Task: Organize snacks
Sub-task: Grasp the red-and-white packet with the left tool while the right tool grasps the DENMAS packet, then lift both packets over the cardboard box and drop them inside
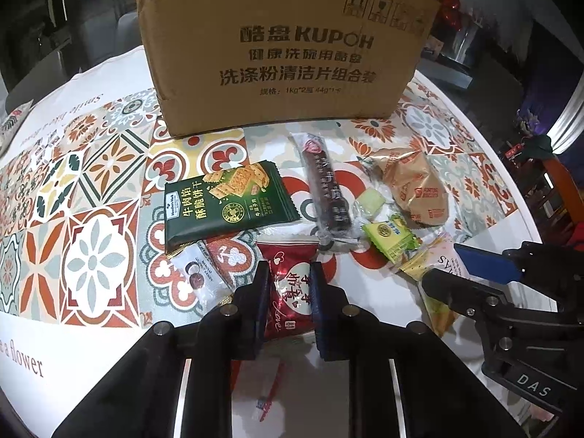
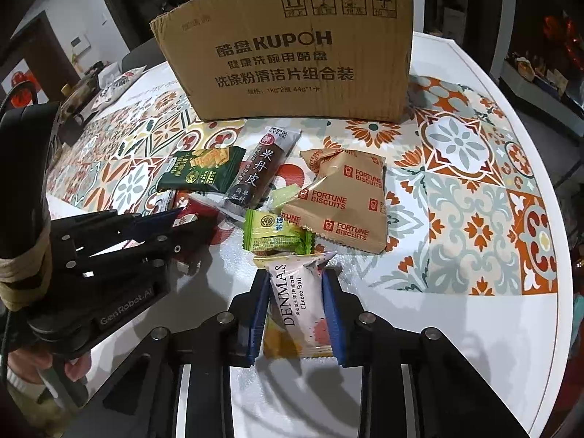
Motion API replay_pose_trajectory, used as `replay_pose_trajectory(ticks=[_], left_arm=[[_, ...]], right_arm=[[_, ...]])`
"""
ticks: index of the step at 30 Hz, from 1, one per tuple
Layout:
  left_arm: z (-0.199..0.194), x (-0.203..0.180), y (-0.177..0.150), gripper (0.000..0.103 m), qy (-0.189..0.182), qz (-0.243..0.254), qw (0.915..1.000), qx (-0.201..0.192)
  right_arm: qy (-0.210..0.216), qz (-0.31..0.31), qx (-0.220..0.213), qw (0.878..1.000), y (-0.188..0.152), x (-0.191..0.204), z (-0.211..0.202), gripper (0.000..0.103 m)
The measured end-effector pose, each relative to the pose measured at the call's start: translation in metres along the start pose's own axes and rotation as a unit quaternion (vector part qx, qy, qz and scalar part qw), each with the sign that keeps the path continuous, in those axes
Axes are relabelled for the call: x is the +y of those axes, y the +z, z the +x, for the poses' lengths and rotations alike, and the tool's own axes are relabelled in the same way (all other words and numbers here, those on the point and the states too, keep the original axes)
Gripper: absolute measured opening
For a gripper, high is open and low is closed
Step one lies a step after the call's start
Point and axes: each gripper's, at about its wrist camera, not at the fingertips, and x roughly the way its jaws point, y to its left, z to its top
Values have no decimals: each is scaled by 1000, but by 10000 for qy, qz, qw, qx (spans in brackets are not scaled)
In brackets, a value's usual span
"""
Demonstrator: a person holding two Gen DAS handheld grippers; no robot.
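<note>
Both claws clamp soft packets: left gripper [image 1: 288,292] pinches the red candy pouch [image 1: 292,292], right gripper [image 2: 295,299] the Denmas packet [image 2: 299,299]. Crinkly film could slip free on the way to the far cardboard box [image 2: 292,58].

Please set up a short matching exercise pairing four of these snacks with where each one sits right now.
1. red heart packet
2. Denmas cheese ball packet
3. green biscuit packet
4. Fortune Biscuits bag

A. lying right of the dark fruit-leather stick
B. between the left gripper's pads
C. lying left of the dark fruit-leather stick
D. between the right gripper's pads

Pairs: 1-B, 2-D, 3-C, 4-A
</note>
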Motion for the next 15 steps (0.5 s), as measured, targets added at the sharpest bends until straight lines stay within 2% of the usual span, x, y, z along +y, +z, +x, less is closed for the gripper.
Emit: replay_pose_trajectory(ticks=[15], left_arm=[[-42,-4,-2,22,-185,-84,9992,-352]], right_arm=[[47,-109,-416,9991,0,13,-34,30]])
